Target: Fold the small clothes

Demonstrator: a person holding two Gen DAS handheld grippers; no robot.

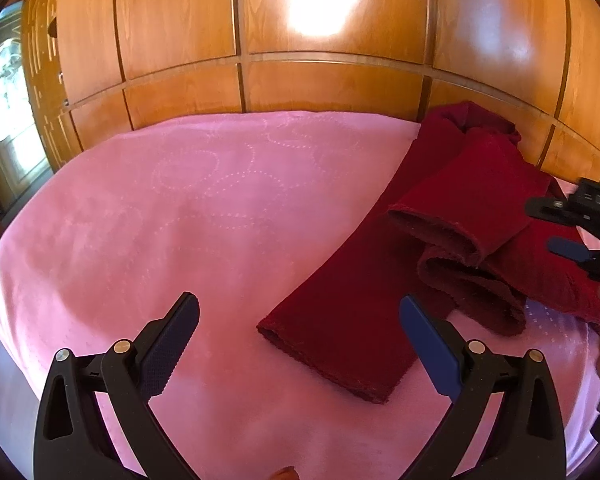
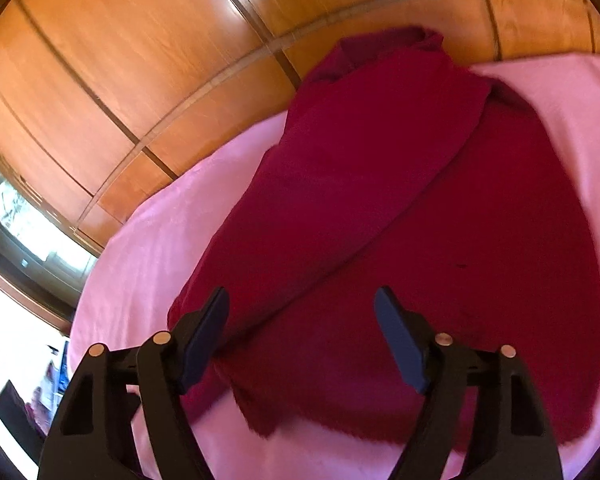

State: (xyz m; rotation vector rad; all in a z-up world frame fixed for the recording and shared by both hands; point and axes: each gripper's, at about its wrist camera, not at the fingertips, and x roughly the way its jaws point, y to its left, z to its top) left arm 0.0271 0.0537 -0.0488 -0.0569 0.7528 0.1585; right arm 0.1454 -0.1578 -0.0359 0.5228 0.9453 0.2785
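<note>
A dark red garment (image 1: 380, 280), probably a pair of small trousers with two open-ended legs, lies on the right part of a pink bedspread (image 1: 180, 220) that covers a bed set against a wooden panelled wall (image 1: 340, 80); one leg stretches flat toward the near edge, while the other is doubled back and rumpled, its hems gaping, so the folding looks barely begun; no neat crease or stacked layer shows. The left gripper (image 1: 300, 344) hovers over bare bedspread just beside the flat leg's hem, jaws wide apart and empty; the right gripper (image 2: 300, 340) hangs directly above the cloth near its lower hems, jaws spread with nothing pinched between them, though blur in the right wrist view makes contact hard to rule out. Left to do, by my judgement: straighten the rumpled leg, lay the legs together, then fold the length over.
</note>
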